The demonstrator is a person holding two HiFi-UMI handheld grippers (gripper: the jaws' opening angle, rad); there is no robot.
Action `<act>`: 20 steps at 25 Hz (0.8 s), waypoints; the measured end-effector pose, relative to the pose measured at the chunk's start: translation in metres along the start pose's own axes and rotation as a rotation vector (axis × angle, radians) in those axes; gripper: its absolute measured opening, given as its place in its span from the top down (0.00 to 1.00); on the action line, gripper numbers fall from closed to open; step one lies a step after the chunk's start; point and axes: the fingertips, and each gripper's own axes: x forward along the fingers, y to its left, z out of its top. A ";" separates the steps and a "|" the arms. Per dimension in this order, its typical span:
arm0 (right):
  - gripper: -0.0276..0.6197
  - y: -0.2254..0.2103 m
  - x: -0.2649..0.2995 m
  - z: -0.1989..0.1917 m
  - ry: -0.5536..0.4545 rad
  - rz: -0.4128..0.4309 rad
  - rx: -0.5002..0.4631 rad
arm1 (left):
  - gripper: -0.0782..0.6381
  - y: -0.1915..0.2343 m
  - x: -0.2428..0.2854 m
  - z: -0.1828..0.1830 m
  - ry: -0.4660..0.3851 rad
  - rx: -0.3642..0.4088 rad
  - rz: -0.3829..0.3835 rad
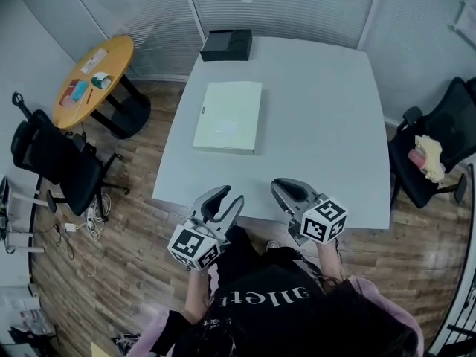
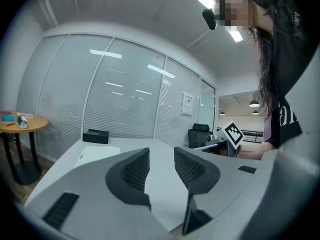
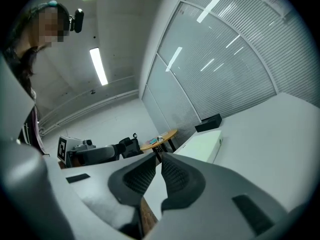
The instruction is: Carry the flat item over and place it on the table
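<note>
Flat item: a pale greenish-white flat rectangular box (image 1: 227,116) lies on the left half of the light grey table (image 1: 320,110), well apart from both grippers.
Left gripper: the left gripper (image 1: 229,199) is held over the table's near edge. Its own view shows the two dark ribbed fingers apart, with only bare tabletop between them.
Right gripper: the right gripper (image 1: 286,190) is beside it at the same edge. Its own view shows the fingertips brought together, with nothing between them.
Head view alone: both black office chairs at once, one chair (image 1: 56,162) left of the table and the other chair (image 1: 439,143) to its right, with a crumpled yellowish cloth (image 1: 426,157) on that seat (the cloth appears in neither gripper view).
Gripper views alone: a ceiling strip light (image 3: 98,66) overhead, and each camera catches the other gripper from the side.
All three views: a black rectangular box (image 1: 226,44) at the table's far edge, and a round wooden side table (image 1: 95,80) off to the left.
Counts: one flat box, one black box, two tables, two chairs, two grippers.
</note>
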 end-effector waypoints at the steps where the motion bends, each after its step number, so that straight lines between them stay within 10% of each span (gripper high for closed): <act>1: 0.89 0.001 -0.003 -0.002 0.005 0.006 -0.003 | 0.65 -0.005 -0.001 -0.003 0.009 -0.002 0.003; 20: 0.90 0.055 -0.006 -0.021 0.000 0.002 -0.018 | 0.79 -0.016 -0.047 -0.003 0.011 0.015 -0.039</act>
